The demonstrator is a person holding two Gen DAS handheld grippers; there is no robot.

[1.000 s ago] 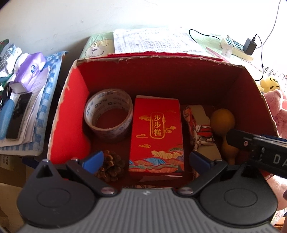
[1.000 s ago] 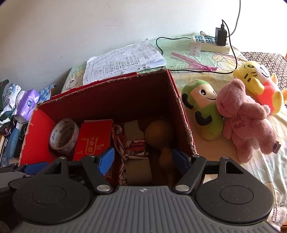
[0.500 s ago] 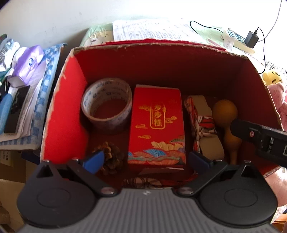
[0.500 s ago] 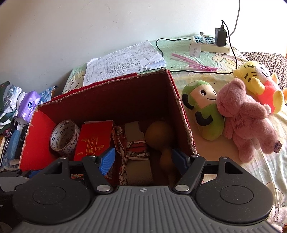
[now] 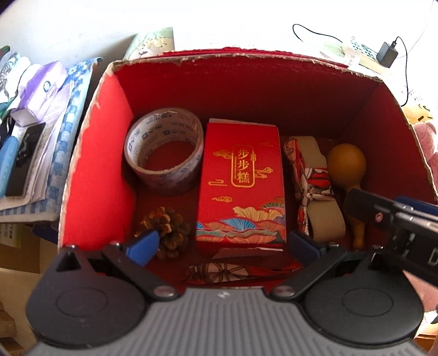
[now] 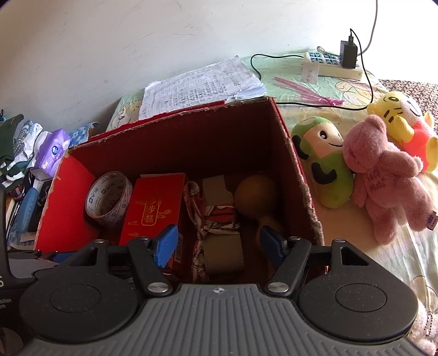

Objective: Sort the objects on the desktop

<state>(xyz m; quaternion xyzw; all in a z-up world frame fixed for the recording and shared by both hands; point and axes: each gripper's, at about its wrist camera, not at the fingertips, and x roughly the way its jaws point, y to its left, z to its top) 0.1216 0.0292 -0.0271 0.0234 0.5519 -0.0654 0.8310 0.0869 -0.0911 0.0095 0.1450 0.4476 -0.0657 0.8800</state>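
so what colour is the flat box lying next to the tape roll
Red with gold lettering, the flat box shows best in the left wrist view.

You get strong daylight in both views. In the left wrist view the wall (image 5: 246, 24) behind the red box (image 5: 93, 153) is washed out to pure white, and the power strip (image 5: 361, 52) almost melts into the glare. Sun hits the box's left inner wall, while its far wall and floor sit in shadow. In the right wrist view the gourd (image 6: 256, 191) lies in dark shade. Straight edges bend near the corners. Both pictures look sharp.
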